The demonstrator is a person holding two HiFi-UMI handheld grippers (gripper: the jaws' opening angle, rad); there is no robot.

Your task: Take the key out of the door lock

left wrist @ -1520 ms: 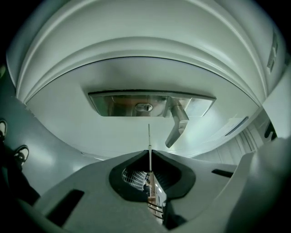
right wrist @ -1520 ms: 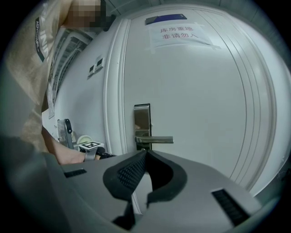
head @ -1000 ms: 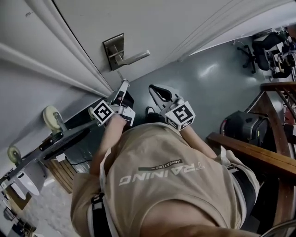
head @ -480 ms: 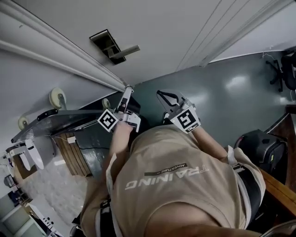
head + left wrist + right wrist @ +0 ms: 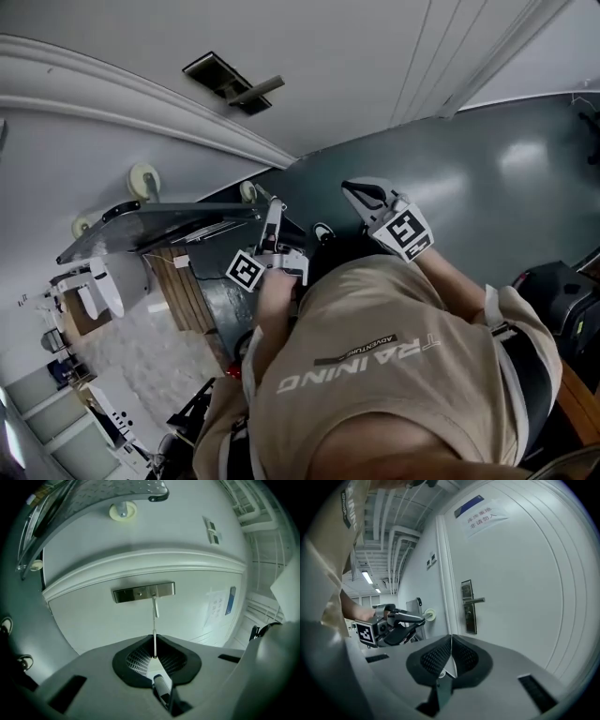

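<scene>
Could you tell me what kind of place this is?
Probably an indoor corridor of an office or workshop building: a white door with a lever handle and a paper notice, a smooth grey floor, and a platform cart tipped up beside the wall.

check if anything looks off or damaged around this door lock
Nothing stands out. The brushed metal lock plate sits straight on the white door, its lever handle level and intact. The left gripper has its jaws shut on a thin metal key, seen edge-on; the right gripper is shut and empty.
</scene>
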